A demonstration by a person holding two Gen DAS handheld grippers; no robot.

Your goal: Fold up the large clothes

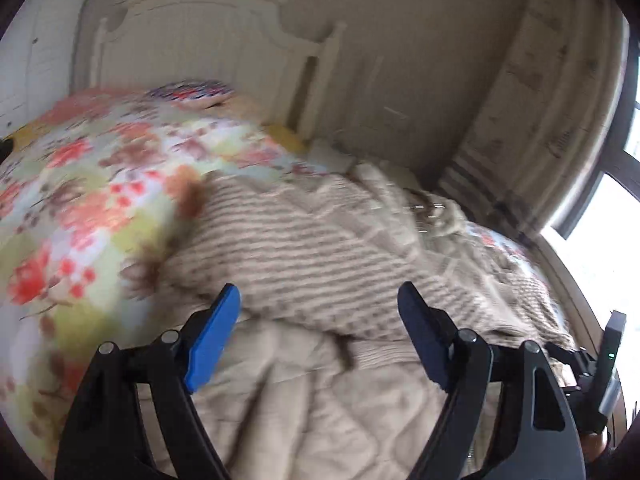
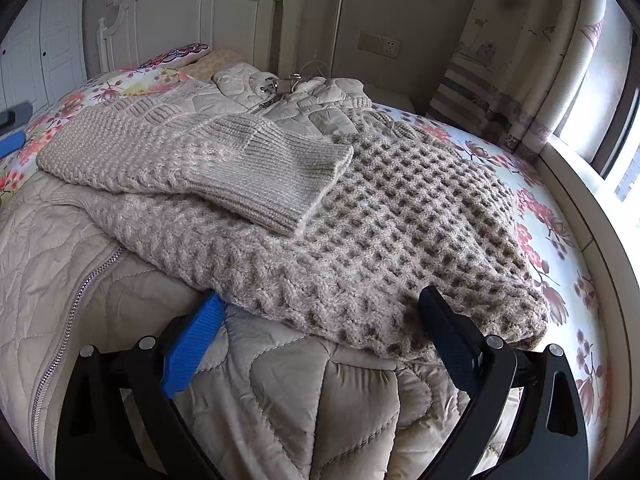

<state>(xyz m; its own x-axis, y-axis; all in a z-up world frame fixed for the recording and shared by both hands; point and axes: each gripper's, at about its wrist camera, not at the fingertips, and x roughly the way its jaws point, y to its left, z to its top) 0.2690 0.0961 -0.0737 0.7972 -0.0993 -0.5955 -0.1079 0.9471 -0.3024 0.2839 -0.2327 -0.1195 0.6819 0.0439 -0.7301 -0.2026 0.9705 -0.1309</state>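
A beige quilted jacket with knitted sleeves (image 2: 280, 400) lies spread on the bed. One waffle-knit sleeve (image 2: 380, 248) is folded across its body, and a second knit sleeve with a ribbed cuff (image 2: 260, 172) lies on top. My right gripper (image 2: 324, 332) is open, its fingers at the near edge of the folded sleeve. In the blurred left wrist view the jacket's quilted body (image 1: 304, 400) and knit sleeve (image 1: 312, 248) show too. My left gripper (image 1: 320, 328) is open and empty above the quilted fabric. The other gripper (image 1: 600, 368) shows at the right edge.
The bed has a floral sheet (image 2: 532, 208) and a white headboard (image 2: 188, 12). A patterned pillow (image 2: 180, 54) lies at the head. A curtain (image 2: 520, 60) and window (image 2: 616, 128) are on the right, a wall socket (image 2: 380, 46) behind.
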